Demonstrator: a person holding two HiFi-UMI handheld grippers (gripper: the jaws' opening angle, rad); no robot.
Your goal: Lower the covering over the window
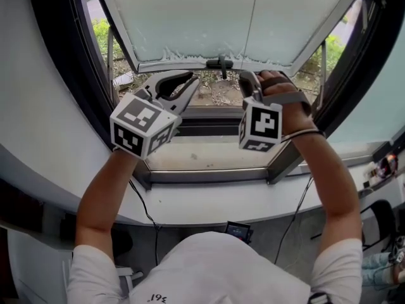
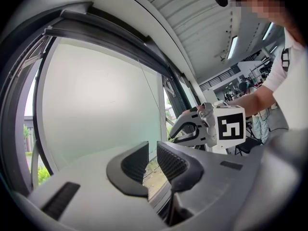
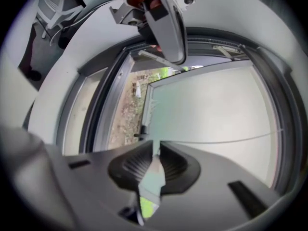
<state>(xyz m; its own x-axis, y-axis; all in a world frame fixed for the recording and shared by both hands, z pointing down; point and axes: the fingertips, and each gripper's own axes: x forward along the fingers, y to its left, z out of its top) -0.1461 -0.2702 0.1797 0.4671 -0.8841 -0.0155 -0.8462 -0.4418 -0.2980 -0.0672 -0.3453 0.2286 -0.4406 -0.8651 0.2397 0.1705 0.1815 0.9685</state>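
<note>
A pale translucent roller blind (image 1: 209, 18) covers most of the window, and its bottom bar (image 1: 183, 63) hangs a little above the sill. My right gripper (image 1: 250, 78) reaches up to that bar just right of the small dark pull (image 1: 219, 63). In the right gripper view the right gripper (image 3: 156, 158) is shut on the blind's lower edge (image 3: 153, 150). My left gripper (image 1: 190, 82) hovers just under the bar on the left. In the left gripper view the left gripper (image 2: 153, 160) has its jaws a narrow gap apart with nothing between them, facing the blind (image 2: 96, 114).
The window sill (image 1: 209, 154) and dark window frame (image 1: 57, 56) lie below and around both hands. Bare ground and plants (image 1: 215, 94) show in the strip under the blind. A black cable (image 1: 142, 204) hangs below the ledge. A cluttered desk corner (image 1: 380, 166) is at the right.
</note>
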